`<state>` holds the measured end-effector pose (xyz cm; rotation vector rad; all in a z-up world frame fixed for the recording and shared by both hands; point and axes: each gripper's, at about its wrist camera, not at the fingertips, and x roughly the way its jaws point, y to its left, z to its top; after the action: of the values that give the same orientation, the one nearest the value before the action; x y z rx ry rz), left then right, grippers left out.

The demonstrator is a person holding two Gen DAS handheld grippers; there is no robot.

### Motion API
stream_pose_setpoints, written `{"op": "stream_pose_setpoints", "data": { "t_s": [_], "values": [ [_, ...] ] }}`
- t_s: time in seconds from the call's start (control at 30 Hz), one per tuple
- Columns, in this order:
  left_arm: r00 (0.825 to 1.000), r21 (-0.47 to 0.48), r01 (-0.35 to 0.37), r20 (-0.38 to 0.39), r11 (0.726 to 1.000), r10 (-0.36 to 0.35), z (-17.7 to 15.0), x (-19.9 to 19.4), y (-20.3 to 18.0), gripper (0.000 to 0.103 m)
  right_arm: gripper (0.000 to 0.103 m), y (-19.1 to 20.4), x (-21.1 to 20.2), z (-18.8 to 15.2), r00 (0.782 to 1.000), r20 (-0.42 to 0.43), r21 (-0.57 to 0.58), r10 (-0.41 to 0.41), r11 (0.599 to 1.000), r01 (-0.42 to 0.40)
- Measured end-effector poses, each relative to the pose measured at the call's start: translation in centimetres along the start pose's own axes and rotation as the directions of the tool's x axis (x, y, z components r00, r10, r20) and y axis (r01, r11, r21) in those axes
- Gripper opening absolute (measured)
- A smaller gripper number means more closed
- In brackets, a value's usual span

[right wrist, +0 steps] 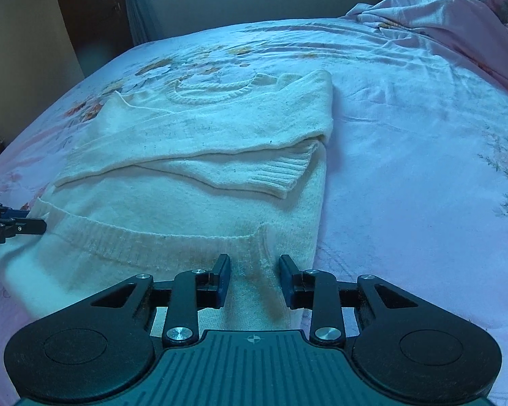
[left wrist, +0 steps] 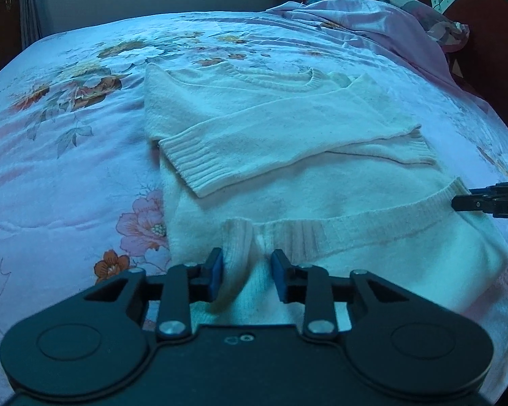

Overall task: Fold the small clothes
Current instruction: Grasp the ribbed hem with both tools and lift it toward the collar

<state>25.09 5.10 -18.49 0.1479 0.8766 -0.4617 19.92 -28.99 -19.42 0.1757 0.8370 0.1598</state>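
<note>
Read "DAS" on the right gripper (left wrist: 457, 199) and "ot.AI" on the left gripper (right wrist: 40, 225), each glimpsed side-on from the other's camera. Lay flat on the floral bed sheet (right wrist: 406, 142) as a cream knit sweater (left wrist: 288, 128), long axis running away from both grippers, neckline (right wrist: 213, 93) far, ribbed hem (left wrist: 355, 226) near and lifted, sleeves crossed over the chest. Pinched the hem's left corner with the left, the right corner with the right, fabric bunched between blue pads.

left claw (left wrist: 246, 272) – pinching hem of white sweater (left wrist: 288, 142) | sleeves folded across | floral bedsheet (left wrist: 67, 118)
</note>
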Motion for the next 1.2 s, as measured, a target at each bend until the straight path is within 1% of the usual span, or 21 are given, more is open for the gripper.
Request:
{"op": "stream_pose_setpoints", "data": {
  "t_s": [0.07,0.13,0.17,0.2,0.23,0.3,0.37,0.4,0.43,0.47,0.53,0.57,0.6,0.63,0.73,0.83,0.93,1.07,1.2],
  "values": [
    [1.000,-0.003,-0.009,-0.003,1.000,0.009,0.1,0.1,-0.1,0.035,0.032,-0.1,0.1,0.3,1.000,0.003,-0.001,-0.010,1.000,0.010],
    [1.000,-0.006,-0.016,-0.005,1.000,0.016,0.1,0.0,-0.4,0.031,0.032,-0.1,0.2,0.4,1.000,-0.007,0.012,0.009,1.000,-0.009],
    [1.000,-0.005,-0.018,-0.001,1.000,0.018,0.1,-0.2,-0.6,0.024,0.030,0.2,0.0,0.3,1.000,-0.004,0.000,0.008,1.000,-0.008],
    [1.000,-0.009,-0.018,0.006,1.000,0.018,0.1,-0.5,-0.7,0.020,0.011,0.5,-0.1,0.2,1.000,-0.004,-0.015,0.003,1.000,-0.003],
    [1.000,-0.009,-0.022,0.017,1.000,0.023,0.1,-0.8,-0.9,0.019,0.005,0.9,-0.3,0.1,1.000,-0.006,-0.026,0.006,1.000,-0.006],
    [0.999,-0.012,-0.020,0.045,1.000,0.020,0.0,-1.5,-1.0,0.017,0.005,1.2,-1.0,-0.2,1.000,0.018,-0.028,0.021,0.999,-0.021],
    [0.999,-0.010,-0.024,0.042,1.000,0.024,-0.2,-1.3,-0.9,0.018,0.005,1.3,-1.0,-0.4,1.000,0.010,-0.035,0.027,0.999,-0.027],
    [0.999,0.000,-0.041,0.019,0.999,0.041,-0.3,-0.7,-0.9,0.026,0.005,1.4,-0.7,-0.5,1.000,0.002,-0.047,0.021,0.999,-0.021],
    [0.999,0.003,-0.049,0.009,0.999,0.049,-0.4,-0.4,-0.8,0.028,0.005,1.3,-0.5,-0.5,1.000,-0.003,-0.052,0.022,0.998,-0.023],
    [0.999,0.001,-0.050,0.010,0.999,0.050,-0.5,-0.3,-0.8,0.029,0.006,1.2,-0.3,-0.5,0.999,-0.014,-0.050,0.038,0.998,-0.038],
    [0.998,-0.010,-0.055,0.006,0.998,0.055,-0.4,-0.4,-0.8,0.031,0.006,1.1,-0.2,-0.4,0.999,-0.018,-0.050,0.040,0.998,-0.041],
    [0.999,-0.017,-0.053,0.007,0.998,0.053,-0.4,-0.5,-0.8,0.028,0.006,1.0,0.0,-0.4,0.999,-0.027,-0.049,0.038,0.998,-0.039],
    [0.999,-0.022,-0.053,0.010,0.998,0.053,-0.5,-0.6,-0.8,0.022,0.006,0.8,0.2,-0.4,0.999,-0.036,-0.040,0.038,0.998,-0.039],
    [0.999,-0.019,-0.051,0.013,0.999,0.051,-0.5,-0.8,-1.0,0.019,0.006,0.7,0.2,-0.4,0.998,-0.038,-0.032,0.042,0.999,-0.043],
    [0.997,0.006,-0.074,0.034,0.997,0.074,-0.6,-1.4,-1.8,0.015,0.004,1.4,-0.4,-0.6,0.999,-0.024,-0.068,0.035,0.997,-0.036],
    [0.995,-0.017,-0.078,0.063,0.997,0.079,-0.4,-2.2,-1.9,0.014,0.003,1.5,-1.3,-0.8,0.998,0.008,-0.036,0.057,0.998,-0.056],
    [0.990,-0.018,-0.085,0.111,0.996,0.087,0.2,-3.4,-2.3,0.014,0.003,1.6,-2.7,-0.3,0.996,0.063,-0.015,0.066,0.998,-0.065],
    [0.973,-0.008,-0.108,0.203,0.994,0.108,2.0,-5.0,-3.0,0.014,0.003,1.5,-4.4,1.4,0.987,0.150,-0.012,0.059,0.998,-0.058],
    [0.953,-0.022,-0.119,0.277,0.993,0.121,4.8,-5.6,-2.9,0.014,0.003,1.3,-5.5,4.1,0.970,0.240,-0.017,0.039,0.999,-0.036]
  ]
}}
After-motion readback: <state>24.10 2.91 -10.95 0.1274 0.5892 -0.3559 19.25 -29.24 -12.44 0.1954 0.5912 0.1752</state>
